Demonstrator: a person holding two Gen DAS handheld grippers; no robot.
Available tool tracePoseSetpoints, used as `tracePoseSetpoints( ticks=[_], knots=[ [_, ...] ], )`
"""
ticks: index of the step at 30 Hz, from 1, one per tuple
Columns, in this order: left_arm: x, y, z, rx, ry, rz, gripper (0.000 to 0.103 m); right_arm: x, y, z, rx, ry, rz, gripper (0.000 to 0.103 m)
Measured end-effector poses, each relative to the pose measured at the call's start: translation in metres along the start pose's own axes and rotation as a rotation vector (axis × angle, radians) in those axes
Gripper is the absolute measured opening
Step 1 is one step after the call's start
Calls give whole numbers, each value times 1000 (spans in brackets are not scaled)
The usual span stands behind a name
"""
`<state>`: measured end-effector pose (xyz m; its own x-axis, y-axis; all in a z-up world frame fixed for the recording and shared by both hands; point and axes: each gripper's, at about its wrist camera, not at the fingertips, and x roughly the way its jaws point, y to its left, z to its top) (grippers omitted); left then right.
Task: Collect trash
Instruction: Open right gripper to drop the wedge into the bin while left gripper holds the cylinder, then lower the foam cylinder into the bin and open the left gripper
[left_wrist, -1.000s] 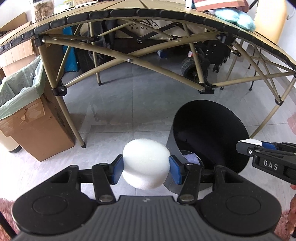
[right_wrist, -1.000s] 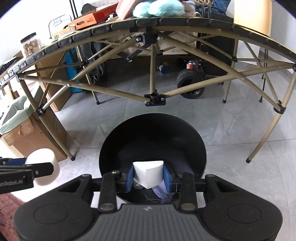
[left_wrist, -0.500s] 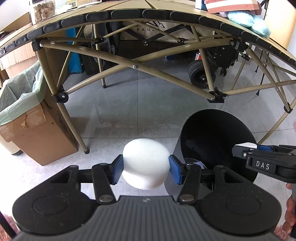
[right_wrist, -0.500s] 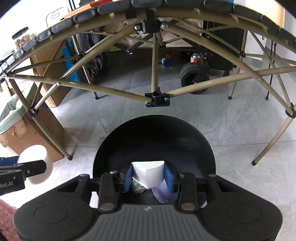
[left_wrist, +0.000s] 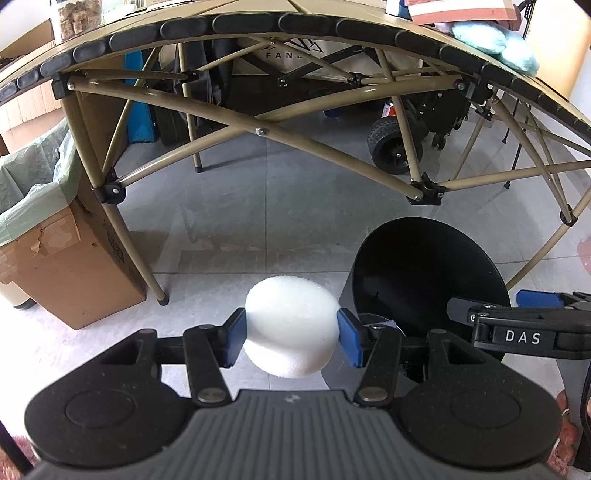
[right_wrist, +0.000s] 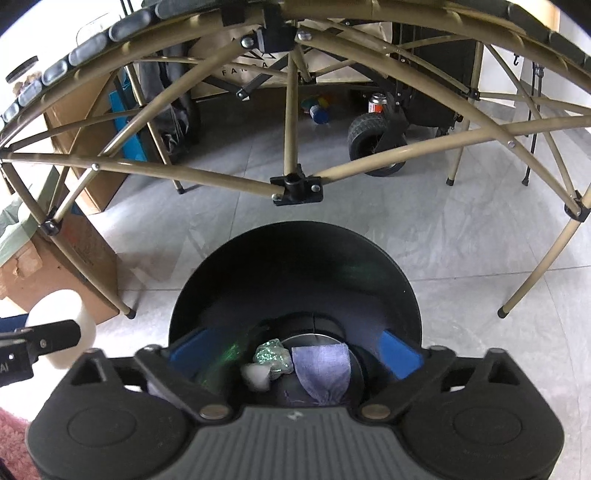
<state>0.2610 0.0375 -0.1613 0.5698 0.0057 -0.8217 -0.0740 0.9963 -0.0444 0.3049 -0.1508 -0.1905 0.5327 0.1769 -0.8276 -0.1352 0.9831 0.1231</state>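
My left gripper (left_wrist: 291, 336) is shut on a round white foam piece (left_wrist: 291, 325), held above the floor just left of the black trash bin (left_wrist: 424, 266). My right gripper (right_wrist: 295, 349) hangs over the bin's mouth (right_wrist: 295, 258); its jaws are opening wide and nothing is between the blue pads (right_wrist: 399, 350). At the bottom of the bin lie a small white chunk (right_wrist: 256, 374), a green crumpled wrapper (right_wrist: 273, 354) and a purple scrap (right_wrist: 321, 369). The right wrist view shows the foam piece (right_wrist: 62, 314) at its left edge. The right gripper (left_wrist: 491, 306) shows over the bin in the left wrist view.
A khaki folding table frame (right_wrist: 295, 184) spans the floor behind the bin, one leg (left_wrist: 129, 251) close on the left. A cardboard box with a green liner (left_wrist: 48, 236) stands at far left. A wheeled cart (right_wrist: 369, 140) sits under the table. A pink rug (right_wrist: 11, 435) lies at lower left.
The right gripper has opened wide and let go of the white wedge, which is now down in the bin. The left gripper still grips the foam piece.
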Motion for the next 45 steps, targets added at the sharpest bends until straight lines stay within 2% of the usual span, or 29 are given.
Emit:
tracePoseSetpoints(
  ticks=[7,17,30,45],
  knots=[
    [-1,0,-1,-1,0,2,53,-4,1,2,-1,-9,0,103],
    [-5,-16,-3,27,-4,-22,53,-14,-19,-1,33,-25,-31,103],
    [-11,-70,-1,139,-21,-76,53,-45,-77,3,159,-80,-100,103],
    [3,-130,7,232,-15,-114,53,-80,-132,6,307,-170,-163,103]
  ],
)
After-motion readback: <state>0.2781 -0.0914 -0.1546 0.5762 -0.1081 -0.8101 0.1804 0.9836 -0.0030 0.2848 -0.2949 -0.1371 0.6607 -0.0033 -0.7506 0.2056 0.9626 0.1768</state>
